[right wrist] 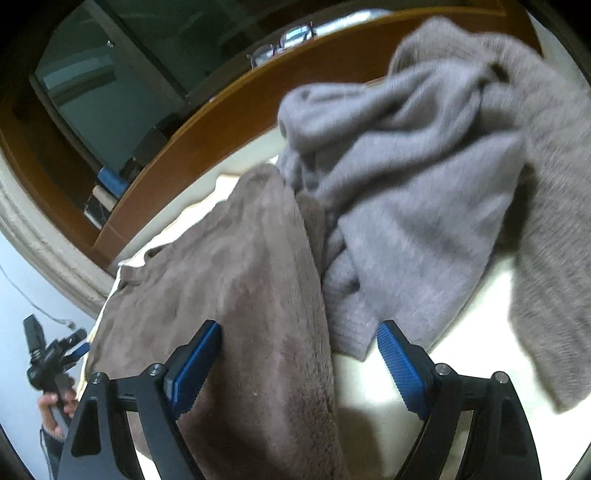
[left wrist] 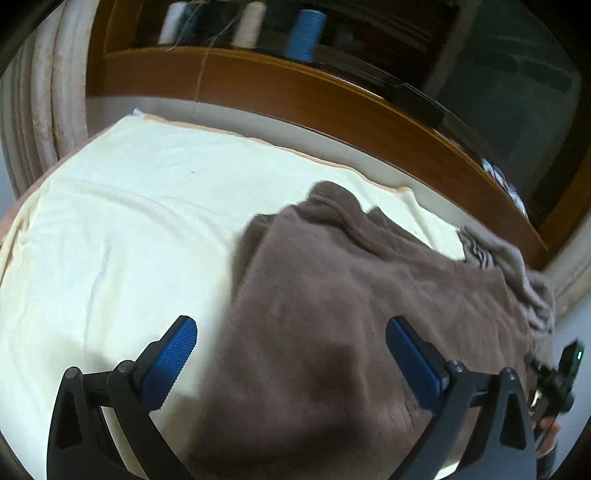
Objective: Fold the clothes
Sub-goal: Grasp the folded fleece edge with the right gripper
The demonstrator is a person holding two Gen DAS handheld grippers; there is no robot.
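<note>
A brown fleece garment [left wrist: 332, 314] lies folded on the cream bed sheet [left wrist: 110, 221]. My left gripper [left wrist: 291, 354] is open above its near left edge, holding nothing. In the right wrist view the same brown garment [right wrist: 240, 295] lies under my right gripper [right wrist: 299, 362], which is open with its jaws astride the garment's right edge. A crumpled grey knitted sweater [right wrist: 424, 184] lies beside the brown garment on the right, its edge just beyond the right fingertip. The sweater also shows at the far right in the left wrist view [left wrist: 517, 266].
A wooden headboard [left wrist: 295, 92] runs along the far side of the bed, with thread cones [left wrist: 304, 35] on a shelf above it. Rolled pale bedding [left wrist: 48, 110] stands at the left. Eyeglasses [right wrist: 284, 42] rest on the headboard ledge.
</note>
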